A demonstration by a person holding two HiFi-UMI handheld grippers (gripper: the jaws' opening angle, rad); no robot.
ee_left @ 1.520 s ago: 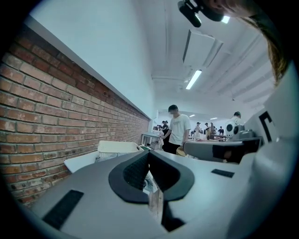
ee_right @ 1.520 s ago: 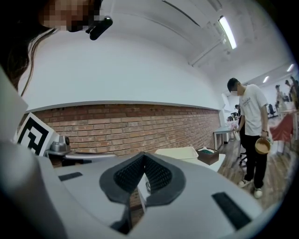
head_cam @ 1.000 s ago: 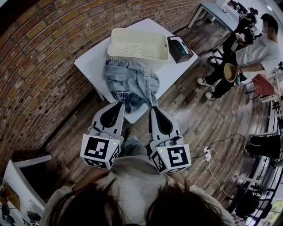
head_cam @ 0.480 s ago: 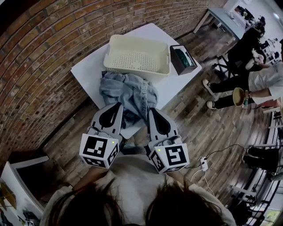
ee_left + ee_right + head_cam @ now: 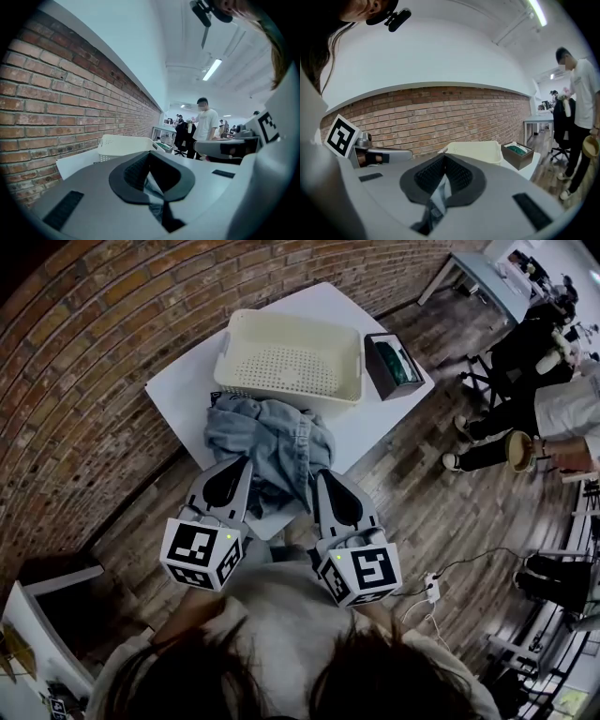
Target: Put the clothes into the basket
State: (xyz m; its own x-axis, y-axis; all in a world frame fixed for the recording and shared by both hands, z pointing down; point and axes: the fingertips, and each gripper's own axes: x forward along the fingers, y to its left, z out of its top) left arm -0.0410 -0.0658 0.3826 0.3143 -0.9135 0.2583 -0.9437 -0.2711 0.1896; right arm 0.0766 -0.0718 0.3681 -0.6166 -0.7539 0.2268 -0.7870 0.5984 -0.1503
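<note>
Left tool (image 5: pixel 247 461), right tool (image 5: pixel 320 473): both closed

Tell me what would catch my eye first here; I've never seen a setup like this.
A bunched blue denim garment sits on the small white table. Its near edge is pinched by both the left gripper and the right gripper, which the person holds out side by side. Just beyond it stands an empty cream basket, with a curving brick wall along the left.
</note>
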